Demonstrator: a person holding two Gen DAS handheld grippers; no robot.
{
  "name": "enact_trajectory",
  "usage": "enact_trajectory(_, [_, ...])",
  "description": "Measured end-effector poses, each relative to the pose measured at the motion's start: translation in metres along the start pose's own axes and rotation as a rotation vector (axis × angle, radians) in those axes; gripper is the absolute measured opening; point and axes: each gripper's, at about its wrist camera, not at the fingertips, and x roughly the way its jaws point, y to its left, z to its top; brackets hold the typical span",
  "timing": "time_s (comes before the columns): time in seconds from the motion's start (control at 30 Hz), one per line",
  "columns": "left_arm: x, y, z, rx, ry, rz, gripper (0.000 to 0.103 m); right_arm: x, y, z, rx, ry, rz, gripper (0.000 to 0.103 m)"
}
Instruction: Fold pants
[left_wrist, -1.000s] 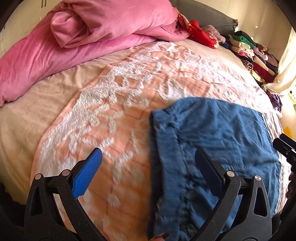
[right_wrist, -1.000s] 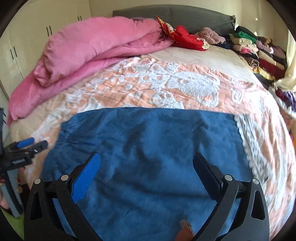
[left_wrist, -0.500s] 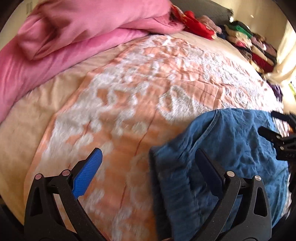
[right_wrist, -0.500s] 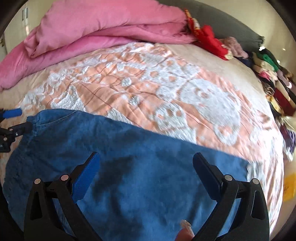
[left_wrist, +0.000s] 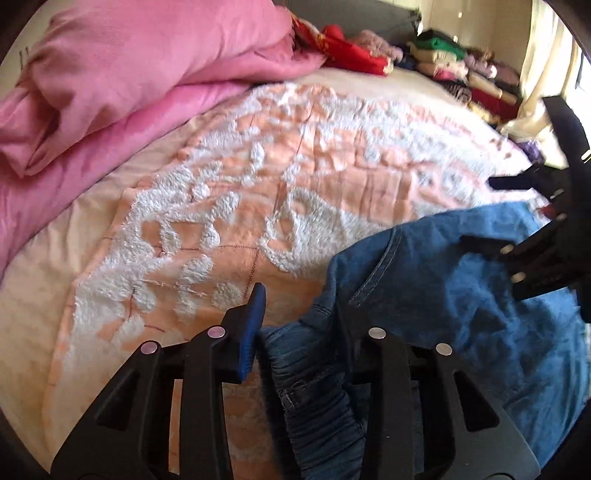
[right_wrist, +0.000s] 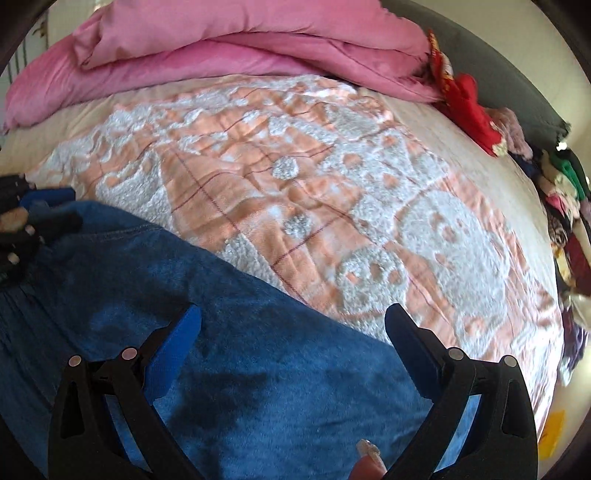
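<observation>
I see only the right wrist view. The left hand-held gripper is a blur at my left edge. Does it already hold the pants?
Observer: Yes. In the left wrist view the left hand-held gripper has just been closing, and the gathered elastic waistband of the blue pants is pinched between its jaws.
Operator: Is the cloth flat there?
Observer: No. Beside the waistband the denim rises in a fold, and a curved pocket seam shows.
Operator: How does my gripper look from that side?
Observer: The right hand-held gripper stands open over the far part of the pants, with nothing between its jaws.
</observation>
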Motion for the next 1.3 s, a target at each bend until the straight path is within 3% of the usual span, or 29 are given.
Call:
enact_trajectory(0.3, [-0.038, -0.006, -0.005, 0.014, -0.115, -0.061, 0.026, 0.016, 0.017, 0.006, -0.103, 0.002, -0.001, 0.097])
enact_trajectory(0.5, [-0.042, -0.009, -0.008, 0.006, -0.120, -0.104, 0.026, 0.015, 0.028, 0.005, -0.128, -0.007, 0.083, 0.054])
enact_trajectory(0.57, [-0.043, -0.008, -0.009, 0.007, -0.124, -0.101, 0.026, 0.011, 0.030, 0.002, -0.109, -0.019, 0.135, 0.030])
enact_trajectory(0.63, [-0.046, -0.007, -0.010, 0.007, -0.131, -0.101, 0.026, 0.002, 0.032, -0.003, -0.089, -0.048, 0.150, 0.019])
enact_trajectory(0.77, [-0.053, -0.004, -0.013, 0.002, -0.147, -0.104, 0.026, -0.023, 0.031, -0.021, -0.012, -0.101, 0.145, 0.009])
enact_trajectory(1.03, [-0.073, -0.013, -0.024, 0.022, -0.180, -0.120, 0.026, -0.090, 0.031, -0.069, 0.140, -0.227, 0.182, 0.006])
enact_trajectory(1.3, [-0.104, -0.026, -0.046, 0.053, -0.213, -0.166, 0.026, -0.149, 0.046, -0.112, 0.213, -0.311, 0.202, 0.006])
